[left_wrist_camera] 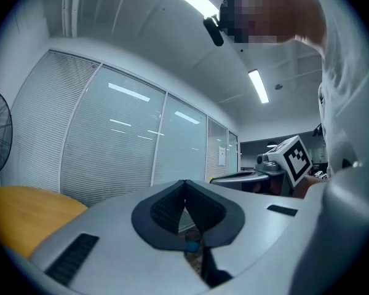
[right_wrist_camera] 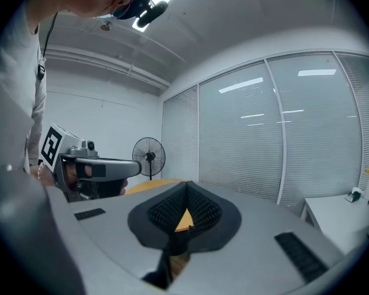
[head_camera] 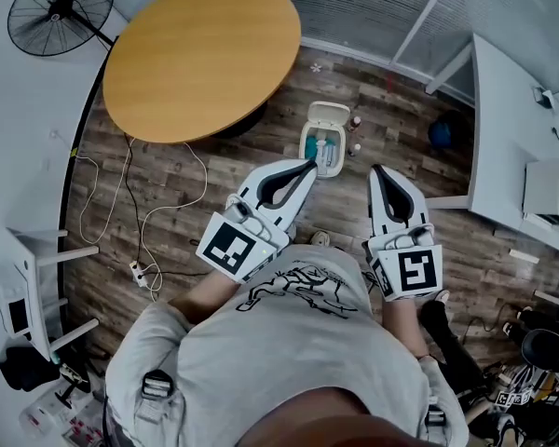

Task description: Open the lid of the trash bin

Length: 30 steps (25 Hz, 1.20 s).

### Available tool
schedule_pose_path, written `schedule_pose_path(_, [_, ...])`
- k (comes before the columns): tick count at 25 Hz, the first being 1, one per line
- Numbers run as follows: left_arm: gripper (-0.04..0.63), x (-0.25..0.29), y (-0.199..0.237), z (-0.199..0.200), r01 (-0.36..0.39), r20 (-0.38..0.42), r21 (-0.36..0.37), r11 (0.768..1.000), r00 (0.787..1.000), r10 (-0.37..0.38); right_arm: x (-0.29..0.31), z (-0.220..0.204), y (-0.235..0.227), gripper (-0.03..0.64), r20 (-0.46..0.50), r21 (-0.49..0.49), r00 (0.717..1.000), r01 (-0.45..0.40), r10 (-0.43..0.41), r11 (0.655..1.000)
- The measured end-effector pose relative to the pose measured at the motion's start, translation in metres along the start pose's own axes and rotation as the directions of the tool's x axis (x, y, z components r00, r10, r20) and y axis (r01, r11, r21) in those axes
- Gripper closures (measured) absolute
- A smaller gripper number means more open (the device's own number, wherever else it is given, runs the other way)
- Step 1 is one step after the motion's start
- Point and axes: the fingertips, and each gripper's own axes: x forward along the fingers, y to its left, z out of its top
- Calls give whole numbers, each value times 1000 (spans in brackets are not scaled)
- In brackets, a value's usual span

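Observation:
The small white trash bin (head_camera: pixel 320 147) stands on the wooden floor below me, its lid (head_camera: pixel 327 113) tipped up at the far side and bluish contents showing inside. My left gripper (head_camera: pixel 309 165) is held level above the floor with its tip over the bin's near left edge in the head view. My right gripper (head_camera: pixel 376 169) is to the right of the bin. Both are shut with nothing between the pads. The left gripper view shows shut jaws (left_wrist_camera: pixel 184 183) and the right gripper (left_wrist_camera: pixel 286 163) beside them. The right gripper view shows its shut jaws (right_wrist_camera: pixel 186 186) and the left gripper (right_wrist_camera: pixel 92 168).
A round wooden table (head_camera: pixel 201 56) stands beyond the bin, with a floor fan (head_camera: pixel 61 9) at the far left. Cables and a power strip (head_camera: pixel 142 273) lie on the floor at left. Small bottles (head_camera: pixel 355 124) stand beside the bin. A white desk (head_camera: pixel 512 138) is at right.

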Motion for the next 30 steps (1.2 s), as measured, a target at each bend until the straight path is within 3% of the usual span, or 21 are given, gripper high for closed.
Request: schedule_pose_path(30, [578,6,-2,16,14,26,2,1000,1000,-14,-10,18,-16,611,37,6,998,45,-45,999])
